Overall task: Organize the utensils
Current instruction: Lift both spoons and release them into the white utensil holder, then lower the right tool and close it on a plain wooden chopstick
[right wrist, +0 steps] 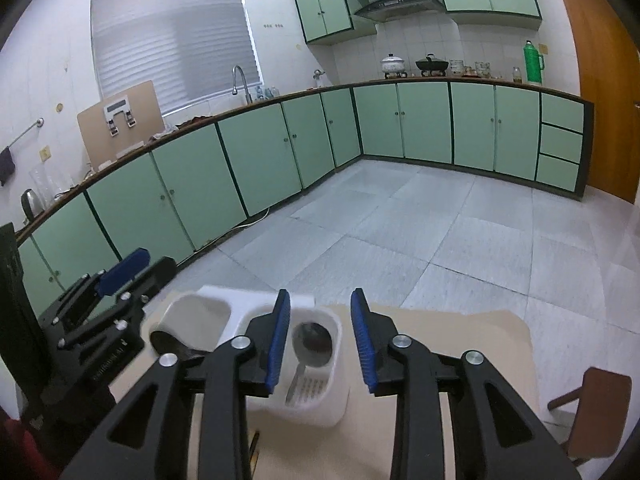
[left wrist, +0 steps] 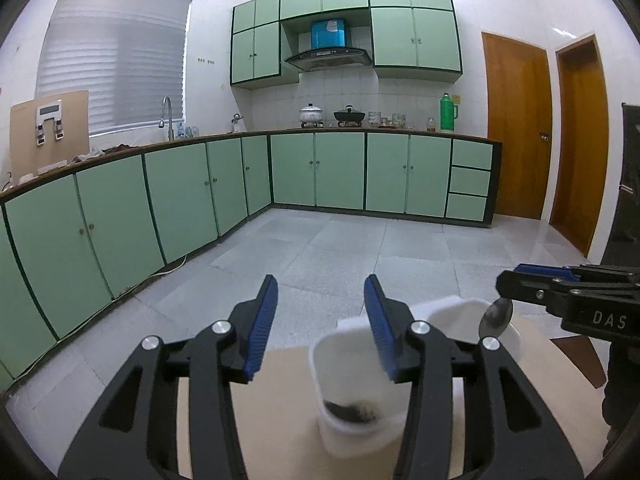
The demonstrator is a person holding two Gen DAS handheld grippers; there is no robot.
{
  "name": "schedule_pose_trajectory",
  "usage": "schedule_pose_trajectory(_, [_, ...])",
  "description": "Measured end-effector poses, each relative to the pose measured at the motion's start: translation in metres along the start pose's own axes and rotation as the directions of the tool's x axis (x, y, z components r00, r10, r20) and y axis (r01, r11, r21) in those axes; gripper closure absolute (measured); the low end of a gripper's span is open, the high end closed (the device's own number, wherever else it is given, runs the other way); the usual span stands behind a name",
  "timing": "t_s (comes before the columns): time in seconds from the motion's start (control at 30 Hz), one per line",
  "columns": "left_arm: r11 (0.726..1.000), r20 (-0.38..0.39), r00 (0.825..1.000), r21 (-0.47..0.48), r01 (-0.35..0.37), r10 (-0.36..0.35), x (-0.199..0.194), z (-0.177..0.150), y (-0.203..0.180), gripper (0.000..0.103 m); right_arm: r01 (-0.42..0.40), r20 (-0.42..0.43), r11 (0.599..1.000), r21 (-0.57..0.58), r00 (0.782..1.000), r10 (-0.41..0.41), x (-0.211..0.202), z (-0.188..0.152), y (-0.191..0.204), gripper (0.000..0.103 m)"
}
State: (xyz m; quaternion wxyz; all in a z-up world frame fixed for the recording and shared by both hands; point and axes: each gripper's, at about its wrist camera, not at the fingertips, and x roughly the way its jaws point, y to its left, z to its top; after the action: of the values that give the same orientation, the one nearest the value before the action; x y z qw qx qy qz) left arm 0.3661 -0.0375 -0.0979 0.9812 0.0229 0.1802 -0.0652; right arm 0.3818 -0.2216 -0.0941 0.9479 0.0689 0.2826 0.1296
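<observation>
White moulded plastic, smooth and round-cornered: a utensil holder (right wrist: 256, 312) of several cup-like compartments, standing on a pale beige table (right wrist: 460, 332) at the 6 o'clock edge of both wrist views. Nearest compartment (right wrist: 320, 364) in the right wrist view slotted at the bottom, holding a metal spoon (right wrist: 310, 344) with the bowl up and the handle partly hidden behind the blue pad. Same spoon (left wrist: 496, 317) in the left wrist view as a shiny oval bowl at 3 o'clock, just beneath the right gripper (left wrist: 520, 276). Left-hand cup (left wrist: 352, 380) blurred, with something dark at its bottom, too smeared to name.

Left gripper (left wrist: 322, 320): black angular arms, ribbed blue rubber pads, fingers apart with nothing between them, the right pad overlapping the rim of the blurred cup. Right gripper (right wrist: 320, 340): same build, fingers apart above the spoon compartment, nothing clamped. Left gripper (right wrist: 120, 276) at 9 o'clock in the right wrist view, partly cut off.

Brown wooden chair (right wrist: 596, 408) at 4 o'clock, clipped by the frame. Glossy mint-green cabinet doors (left wrist: 340, 168) along the far walls, grey speckled floor tiles (left wrist: 320, 248) between.
</observation>
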Motion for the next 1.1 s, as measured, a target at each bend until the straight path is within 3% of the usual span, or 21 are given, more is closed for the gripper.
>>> schedule_pose_trajectory(0.07, [1.0,-0.005,1.0,-0.002,-0.003,0.003,-0.016,-0.004,0.002,0.051,-0.004,-0.003,1.0,-0.006,1.0,0.004,-0.016,-0.012,0.003,0.06])
schedule_pose_trajectory(0.17, [1.0,-0.037,0.999,0.0,0.006,-0.006,-0.046,-0.018,0.004,0.043,-0.004,-0.038,1.0,-0.019,0.999,0.003,-0.042,-0.042,0.009,0.056])
schedule_pose_trajectory(0.3, [1.0,-0.133,0.991,0.01,0.018,-0.017,-0.084,-0.055,0.006,0.038,-0.019,-0.129,1.0,0.0,0.991,0.019,-0.072,-0.1,0.02,0.054])
schedule_pose_trajectory(0.43, [1.0,-0.271,0.962,-0.015,0.009,-0.012,-0.114,-0.106,0.012,0.036,-0.02,-0.217,1.0,0.012,0.976,0.022,-0.09,-0.153,0.033,0.054])
schedule_pose_trajectory(0.5, [1.0,-0.342,0.94,-0.024,0.0,-0.008,-0.127,-0.131,0.014,0.036,-0.018,-0.266,1.0,0.017,0.964,0.022,-0.098,-0.18,0.041,0.054])
schedule_pose_trajectory(0.57, [1.0,-0.375,0.927,-0.016,-0.006,0.0,-0.138,-0.147,0.015,0.036,-0.033,-0.305,0.999,0.034,0.951,0.041,-0.104,-0.198,0.042,0.054])
schedule_pose_trajectory(0.7, [1.0,-0.444,0.896,-0.002,-0.021,0.019,-0.16,-0.174,0.019,0.036,-0.048,-0.355,0.998,0.034,0.933,0.057,-0.114,-0.226,0.055,0.054])
schedule_pose_trajectory(0.87, [0.999,-0.486,0.874,-0.01,-0.036,0.026,-0.178,-0.195,0.022,0.034,-0.052,-0.368,0.999,-0.016,0.929,0.043,-0.115,-0.242,0.074,0.056])
schedule_pose_trajectory(1.0, [1.0,-0.479,0.878,0.005,-0.024,0.024,-0.184,-0.195,0.016,0.032,-0.017,-0.353,0.995,-0.096,0.935,-0.018,-0.114,-0.245,0.086,0.061])
schedule_pose_trajectory(1.07, [1.0,-0.475,0.88,0.008,-0.015,0.017,-0.186,-0.195,0.013,0.032,0.035,-0.34,0.99,-0.139,0.937,-0.081,-0.113,-0.246,0.085,0.076])
schedule_pose_trajectory(1.1, [1.0,-0.474,0.88,0.011,-0.012,0.016,-0.187,-0.195,0.012,0.032,0.062,-0.331,0.986,-0.153,0.937,-0.11,-0.114,-0.245,0.083,0.078])
